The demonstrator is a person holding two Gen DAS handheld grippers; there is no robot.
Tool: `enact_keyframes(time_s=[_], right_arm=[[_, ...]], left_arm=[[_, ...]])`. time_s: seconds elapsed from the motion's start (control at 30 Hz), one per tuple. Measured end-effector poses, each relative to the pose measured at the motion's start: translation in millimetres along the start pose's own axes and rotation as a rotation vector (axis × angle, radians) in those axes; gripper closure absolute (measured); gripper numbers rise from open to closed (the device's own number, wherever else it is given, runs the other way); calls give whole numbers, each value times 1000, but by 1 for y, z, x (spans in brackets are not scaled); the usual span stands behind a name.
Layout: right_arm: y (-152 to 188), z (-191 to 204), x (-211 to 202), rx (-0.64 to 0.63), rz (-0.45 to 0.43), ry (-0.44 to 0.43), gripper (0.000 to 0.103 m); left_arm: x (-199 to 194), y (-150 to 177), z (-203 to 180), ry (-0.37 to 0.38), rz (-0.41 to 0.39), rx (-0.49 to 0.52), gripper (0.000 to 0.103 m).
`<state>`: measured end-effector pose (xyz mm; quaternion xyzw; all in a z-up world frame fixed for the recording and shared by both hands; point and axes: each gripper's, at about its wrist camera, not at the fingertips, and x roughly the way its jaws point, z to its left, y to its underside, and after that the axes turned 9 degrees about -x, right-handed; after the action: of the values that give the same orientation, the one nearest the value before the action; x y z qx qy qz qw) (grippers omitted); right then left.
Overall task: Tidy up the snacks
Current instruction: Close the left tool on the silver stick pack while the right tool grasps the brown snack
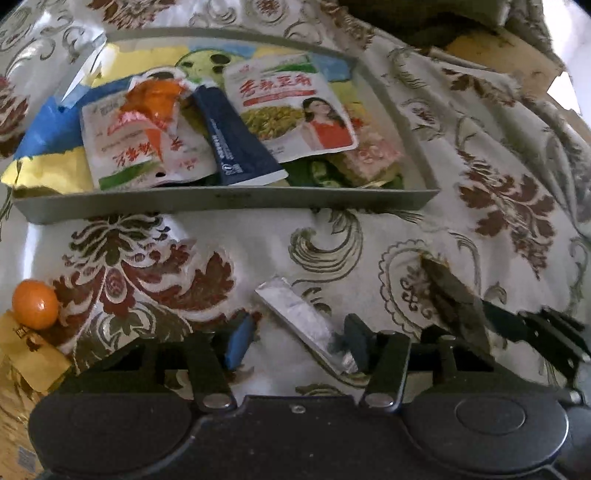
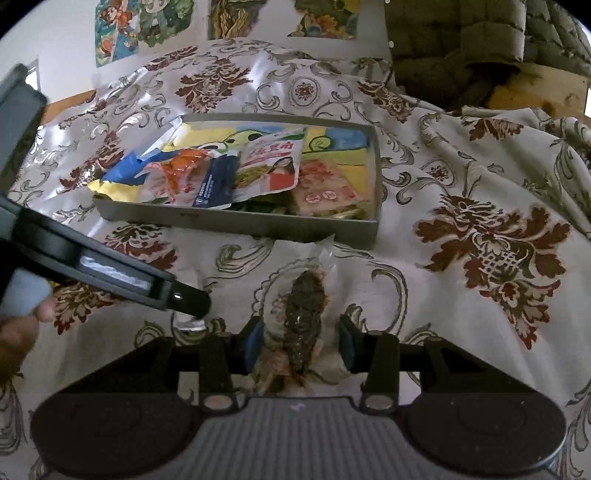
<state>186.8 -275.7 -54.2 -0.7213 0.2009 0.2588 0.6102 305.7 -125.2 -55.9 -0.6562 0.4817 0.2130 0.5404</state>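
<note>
A shallow grey box (image 1: pixel 236 201) (image 2: pixel 236 223) on the patterned tablecloth holds several snack packets, among them a white packet with a woman's picture (image 1: pixel 291 107) (image 2: pixel 271 168) and a dark blue one (image 1: pixel 236 144). My left gripper (image 1: pixel 297 341) is open, with a silver sachet (image 1: pixel 303 321) lying on the cloth between its blue pads, close to the right one. My right gripper (image 2: pixel 301 341) is open around a clear packet of dark brown snack (image 2: pixel 304 321) lying on the cloth; this packet also shows in the left wrist view (image 1: pixel 456 299).
A small orange (image 1: pixel 35 304) and a yellow packet (image 1: pixel 27 354) lie at the left. The left gripper's body (image 2: pixel 99 266) crosses the right wrist view at the left. A dark quilted jacket (image 2: pixel 480 37) lies at the back right. Posters (image 2: pixel 144 26) hang on the wall.
</note>
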Motion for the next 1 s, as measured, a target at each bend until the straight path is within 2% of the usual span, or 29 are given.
enact_keyframes(time_s=[0.1,0.13,0.23,0.4,0.53,0.6,0.87,1.0], right_arm=[[-1,-2,2,15,6,-12,53],[-1,-3,3,22,9,-16,53],[-1,-7,5,49,11,-33,52],[-1,-12,8,70,7,-47,46],[-1,-13,14,85,9,-50,47],[0,-13,15,96,2,-47,54],[-1,-9,11,103,-14,-30,56],[-4,-11,0,120,-50,-22,57]], left_arm=[[6,-2,-3,-25,8,-15,58],[8,-2,-4,-27,7,-13,66],[8,0,-9,-35,-2,-9,77],[2,3,-10,-38,-24,-32,90],[-5,4,-10,-26,-37,-42,96],[-10,6,-13,-27,-43,-28,96],[-30,21,-16,-17,-81,-72,97],[-45,29,-16,-20,-104,-88,97]])
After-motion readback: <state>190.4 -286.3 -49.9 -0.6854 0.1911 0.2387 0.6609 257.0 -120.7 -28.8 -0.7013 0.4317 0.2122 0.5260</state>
